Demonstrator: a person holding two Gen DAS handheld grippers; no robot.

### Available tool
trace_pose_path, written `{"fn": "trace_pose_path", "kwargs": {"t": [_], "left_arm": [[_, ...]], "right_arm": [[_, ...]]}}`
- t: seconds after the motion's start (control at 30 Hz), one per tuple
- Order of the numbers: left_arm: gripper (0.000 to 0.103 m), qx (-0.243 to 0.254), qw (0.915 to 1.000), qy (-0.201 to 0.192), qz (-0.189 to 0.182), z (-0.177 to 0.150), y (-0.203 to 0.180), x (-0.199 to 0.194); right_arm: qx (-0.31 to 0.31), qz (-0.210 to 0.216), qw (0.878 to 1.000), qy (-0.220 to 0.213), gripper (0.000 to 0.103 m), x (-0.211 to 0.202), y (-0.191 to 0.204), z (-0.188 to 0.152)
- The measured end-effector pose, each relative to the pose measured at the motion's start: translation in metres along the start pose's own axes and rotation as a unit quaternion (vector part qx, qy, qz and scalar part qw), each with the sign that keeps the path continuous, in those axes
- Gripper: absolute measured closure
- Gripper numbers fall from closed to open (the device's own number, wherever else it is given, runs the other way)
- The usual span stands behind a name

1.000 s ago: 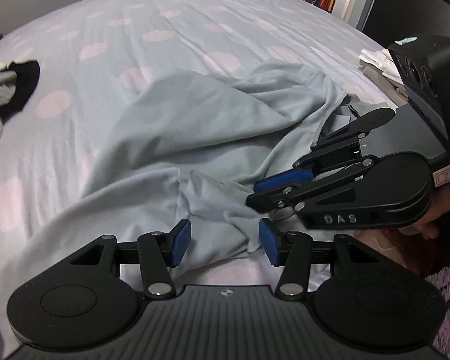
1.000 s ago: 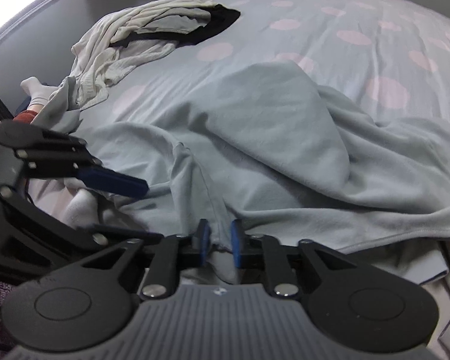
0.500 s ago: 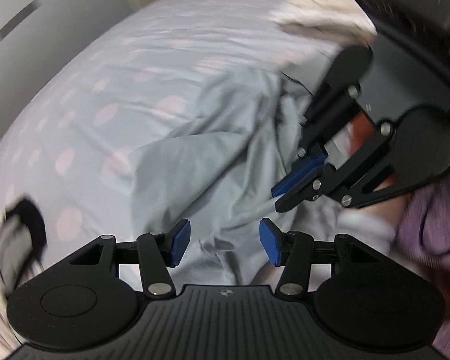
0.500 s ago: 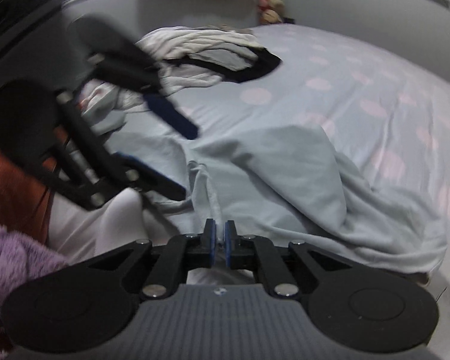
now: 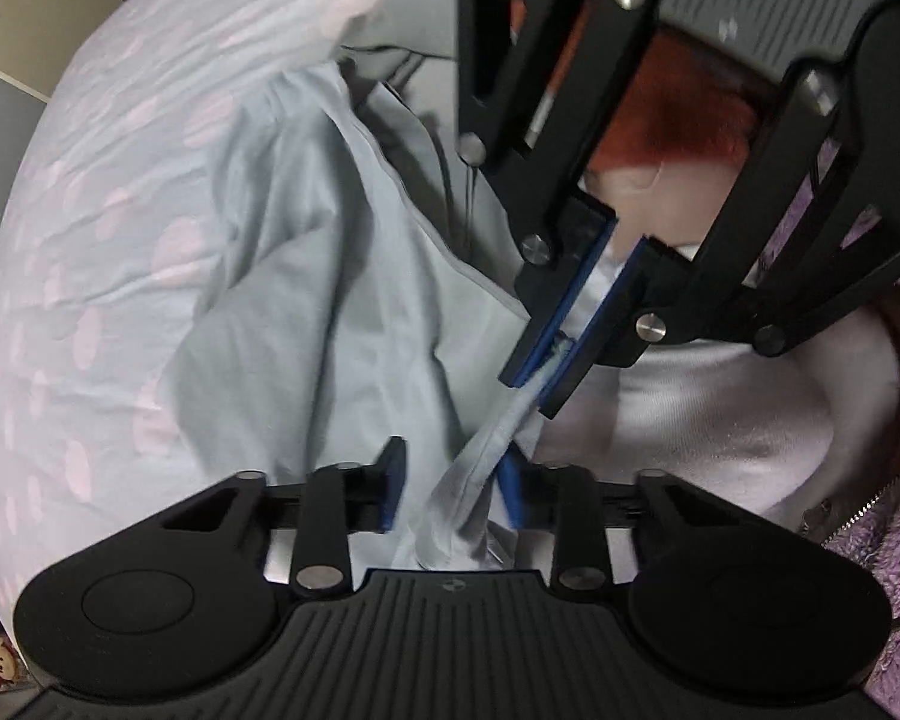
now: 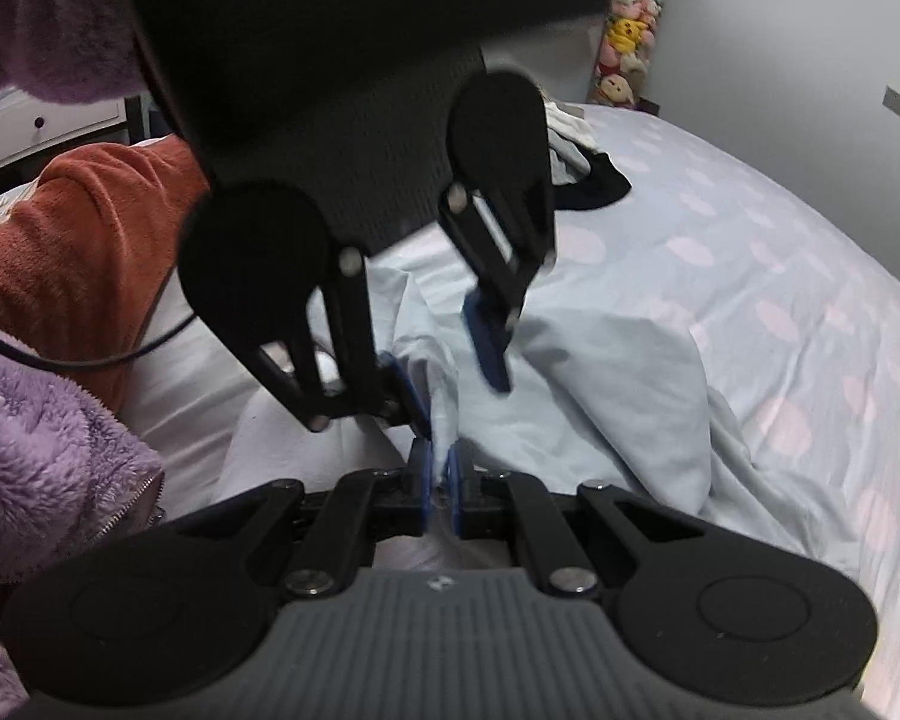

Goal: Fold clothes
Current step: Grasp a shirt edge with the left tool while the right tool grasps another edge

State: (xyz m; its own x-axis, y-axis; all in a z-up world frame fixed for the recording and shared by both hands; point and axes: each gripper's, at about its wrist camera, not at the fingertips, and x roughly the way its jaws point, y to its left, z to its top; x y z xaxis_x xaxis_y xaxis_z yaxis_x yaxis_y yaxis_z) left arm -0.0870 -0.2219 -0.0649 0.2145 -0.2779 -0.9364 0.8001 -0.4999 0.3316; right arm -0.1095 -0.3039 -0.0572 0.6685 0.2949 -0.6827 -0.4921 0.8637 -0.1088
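A light blue-grey garment (image 5: pixel 306 312) lies crumpled on the dotted bed sheet (image 5: pixel 120 180). My right gripper (image 6: pixel 438 480) is shut on a pinched edge of the garment (image 6: pixel 600 372) and holds it lifted off the bed. From the left wrist view, the right gripper (image 5: pixel 531 393) hangs just ahead, with the pulled strand running down from its blue pads. That strand passes between the fingers of my left gripper (image 5: pixel 450 489), whose jaws are closing. It lies against the right finger, and a gap shows at the other. The left gripper (image 6: pixel 456 390) points steeply down, close above the right one.
A heap of white and black clothes (image 6: pixel 582 174) lies far back on the bed (image 6: pixel 780 252). The person's orange sleeve (image 6: pixel 78 240), purple fleece (image 6: pixel 42 450) and white fabric (image 5: pixel 720 408) crowd the near side. Soft toys (image 6: pixel 630 30) hang by the wall.
Both grippers have rolled and come close together. The right one has lifted the garment's edge off the bed. The left jaws have narrowed around the raised strand.
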Motion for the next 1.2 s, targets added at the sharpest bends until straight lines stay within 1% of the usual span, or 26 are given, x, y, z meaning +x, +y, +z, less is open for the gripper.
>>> {"fn": "trace_pose_path", "kwargs": {"t": [0.03,0.1,0.13,0.2,0.3,0.37,0.43,0.53,0.6,0.67,0.73,0.83,0.9,0.93,1.0,1.13,1.2], "left_arm": [[0.092,-0.005,1.0000,0.003,0.003,-0.002,-0.002,0.002],[0.095,-0.028,0.9995,-0.003,0.011,-0.006,-0.003,0.000],[0.098,-0.052,0.9985,-0.008,0.013,-0.010,-0.001,-0.002],[0.099,-0.101,0.9946,-0.017,0.014,-0.019,0.002,-0.007],[0.101,-0.171,0.9846,-0.018,0.031,-0.036,0.008,-0.013],[0.101,-0.212,0.9758,-0.011,0.053,-0.050,0.013,-0.014],[0.101,-0.249,0.9660,-0.003,0.068,-0.063,0.020,-0.012],[0.101,-0.296,0.9525,-0.007,0.071,-0.083,0.027,-0.013],[0.101,-0.317,0.9460,-0.015,0.069,-0.090,0.030,-0.013],[0.101,-0.328,0.9421,-0.021,0.069,-0.090,0.032,-0.011],[0.101,-0.335,0.9394,-0.027,0.067,-0.090,0.033,-0.009],[0.101,-0.346,0.9355,-0.034,0.063,-0.090,0.032,-0.008],[0.101,-0.354,0.9323,-0.040,0.059,-0.090,0.033,-0.008],[0.101,-0.360,0.9303,-0.044,0.056,-0.091,0.033,-0.009],[0.101,-0.367,0.9276,-0.056,0.046,-0.090,0.031,-0.013],[0.101,-0.366,0.9271,-0.072,0.037,-0.086,0.022,-0.023],[0.101,-0.369,0.9254,-0.079,0.034,-0.084,0.018,-0.029]], "right_arm": [[0.000,0.000,1.000,-0.001,0.096,0.000,0.000,0.000],[0.000,0.001,1.000,-0.004,0.096,-0.001,0.000,0.001],[0.001,0.002,1.000,-0.005,0.096,-0.001,0.000,0.001],[0.003,0.003,1.000,-0.009,0.095,-0.002,-0.001,0.001],[0.012,0.008,1.000,-0.015,0.094,-0.005,-0.008,0.002],[0.013,0.006,1.000,-0.017,0.092,-0.008,-0.015,0.003],[0.005,-0.007,1.000,-0.010,0.092,-0.011,-0.024,0.001],[-0.029,-0.037,0.999,0.017,0.092,-0.013,-0.042,-0.006],[-0.055,-0.053,0.996,0.038,0.092,-0.015,-0.059,-0.012],[-0.101,-0.066,0.991,0.065,0.092,-0.015,-0.079,-0.013],[-0.154,-0.077,0.981,0.094,0.092,-0.014,-0.101,-0.013],[-0.236,-0.088,0.958,0.136,0.092,-0.010,-0.131,-0.011],[-0.298,-0.072,0.939,0.159,0.091,-0.006,-0.146,-0.011],[-0.333,-0.062,0.926,0.170,0.086,-0.003,-0.152,-0.012],[-0.402,-0.043,0.894,0.192,0.078,0.005,-0.157,-0.016],[-0.521,0.004,0.823,0.227,0.078,0.012,-0.156,-0.028],[-0.563,0.020,0.793,0.233,0.078,0.016,-0.154,-0.030]]}}
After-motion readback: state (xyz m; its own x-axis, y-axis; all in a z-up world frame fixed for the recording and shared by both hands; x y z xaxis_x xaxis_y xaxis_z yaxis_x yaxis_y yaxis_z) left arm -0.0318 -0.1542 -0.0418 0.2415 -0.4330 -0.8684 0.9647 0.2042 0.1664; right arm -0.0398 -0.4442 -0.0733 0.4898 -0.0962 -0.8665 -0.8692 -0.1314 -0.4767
